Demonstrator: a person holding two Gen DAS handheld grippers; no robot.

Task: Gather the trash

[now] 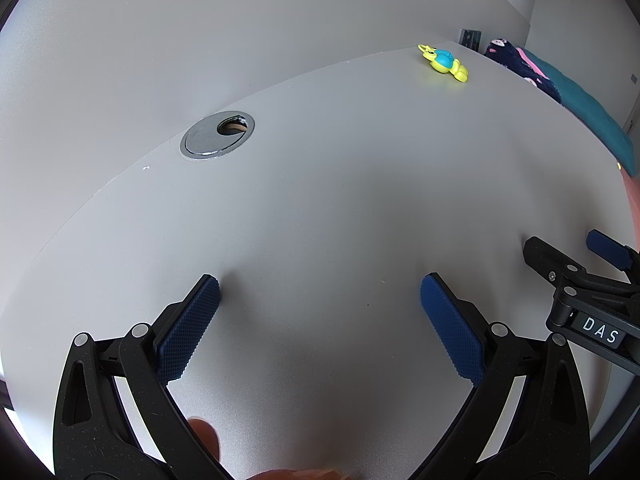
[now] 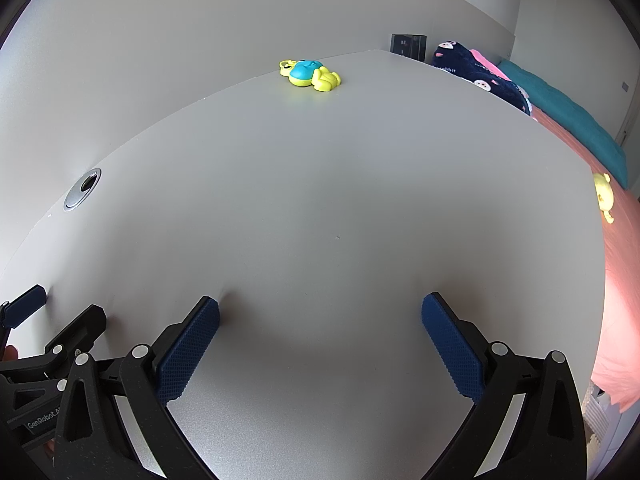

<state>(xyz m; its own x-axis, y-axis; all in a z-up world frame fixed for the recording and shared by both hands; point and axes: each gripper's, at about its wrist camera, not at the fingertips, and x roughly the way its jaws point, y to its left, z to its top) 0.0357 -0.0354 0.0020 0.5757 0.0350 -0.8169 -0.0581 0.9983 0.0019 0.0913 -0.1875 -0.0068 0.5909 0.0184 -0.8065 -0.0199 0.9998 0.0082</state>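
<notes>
Left-wrist view first: left tongs (image 1: 320,292) spread wide and empty, low over the grey tabletop (image 1: 340,184), the cable grommet (image 1: 218,134) ahead. Right-wrist view: right tongs (image 2: 320,310) equally wide, empty, facing the yellow-and-blue toy (image 2: 310,74) at the far edge; presumably the item to collect, no bin visible.

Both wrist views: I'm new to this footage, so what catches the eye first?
A yellow and blue toy lies at the grey desk's far edge. A silver cable grommet sits at the left by the wall. Both tools, left and right, are open and empty.
</notes>
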